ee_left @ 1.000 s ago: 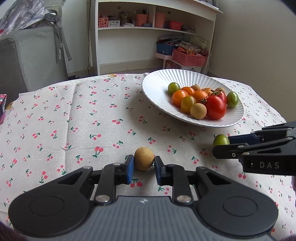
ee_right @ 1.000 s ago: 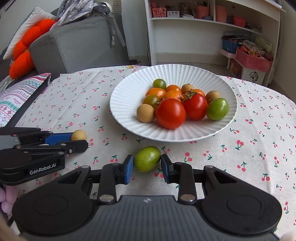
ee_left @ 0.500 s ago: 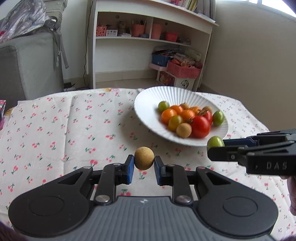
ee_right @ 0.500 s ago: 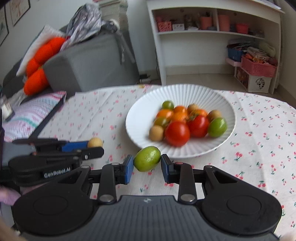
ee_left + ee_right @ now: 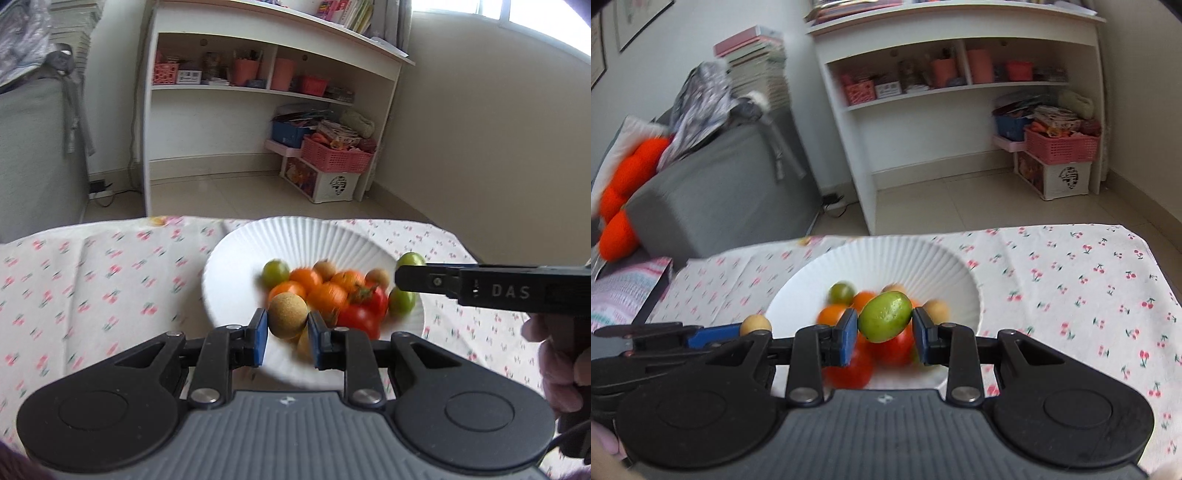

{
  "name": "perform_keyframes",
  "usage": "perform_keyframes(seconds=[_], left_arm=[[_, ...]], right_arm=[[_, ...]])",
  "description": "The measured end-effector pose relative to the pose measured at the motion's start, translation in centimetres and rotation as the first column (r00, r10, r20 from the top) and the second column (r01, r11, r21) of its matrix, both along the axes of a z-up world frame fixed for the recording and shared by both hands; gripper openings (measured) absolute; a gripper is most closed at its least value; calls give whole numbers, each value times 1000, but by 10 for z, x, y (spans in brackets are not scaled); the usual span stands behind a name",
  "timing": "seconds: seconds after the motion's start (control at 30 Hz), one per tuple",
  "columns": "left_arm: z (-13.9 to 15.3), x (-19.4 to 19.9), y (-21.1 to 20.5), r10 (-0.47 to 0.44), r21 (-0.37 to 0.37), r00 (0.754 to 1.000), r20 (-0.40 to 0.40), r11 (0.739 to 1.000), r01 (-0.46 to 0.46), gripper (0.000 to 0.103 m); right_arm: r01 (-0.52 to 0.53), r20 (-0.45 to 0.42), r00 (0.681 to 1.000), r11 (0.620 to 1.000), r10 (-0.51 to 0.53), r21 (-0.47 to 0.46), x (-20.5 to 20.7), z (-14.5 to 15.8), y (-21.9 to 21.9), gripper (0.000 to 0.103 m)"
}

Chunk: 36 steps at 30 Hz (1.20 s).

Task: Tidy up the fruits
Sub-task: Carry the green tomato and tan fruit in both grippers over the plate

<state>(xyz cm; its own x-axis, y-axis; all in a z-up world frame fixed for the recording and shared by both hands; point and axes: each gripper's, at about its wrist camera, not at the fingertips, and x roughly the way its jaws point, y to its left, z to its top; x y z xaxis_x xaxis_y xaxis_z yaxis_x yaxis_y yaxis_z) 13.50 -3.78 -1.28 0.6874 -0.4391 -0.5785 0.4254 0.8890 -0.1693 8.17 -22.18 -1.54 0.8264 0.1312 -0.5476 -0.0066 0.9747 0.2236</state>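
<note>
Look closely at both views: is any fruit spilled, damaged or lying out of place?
Nothing stands out. The tan fruit and green fruit are each gripped in tongs above the white plate; the remaining fruit sits piled inside it.

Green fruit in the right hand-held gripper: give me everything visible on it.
The green fruit is a small, smooth, glossy oval, yellow-green with faint speckling and a highlight on top. It sits tilted, its long axis slanting up to the right, pinched between the blue pads of the right hand-held gripper; only those pads touch it. It is held in the air in front of the white ribbed plate of fruit. In the left wrist view only its top shows, behind the gripper's tip.
</note>
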Motion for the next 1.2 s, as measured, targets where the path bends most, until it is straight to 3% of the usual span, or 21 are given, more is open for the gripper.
perform_keyframes(seconds=[0.57, 0.7, 1.0, 1.2], left_arm=[[-19, 88, -38, -36, -39, 997, -71, 999, 34, 12], [-20, 98, -41, -35, -68, 996, -84, 997, 29, 12], [-22, 107, -52, -39, -42, 995, -96, 998, 35, 12], [-20, 101, -49, -31, -44, 995, -95, 999, 27, 17]], right_arm=[[51, -8, 999, 994, -50, 100, 48, -35, -29, 29], [45, -7, 999, 992, -45, 116, 52, -34, -30, 29], [41, -4, 999, 990, -41, 133, 57, -33, -31, 32], [52, -2, 999, 989, -52, 142, 53, -28, -37, 43]])
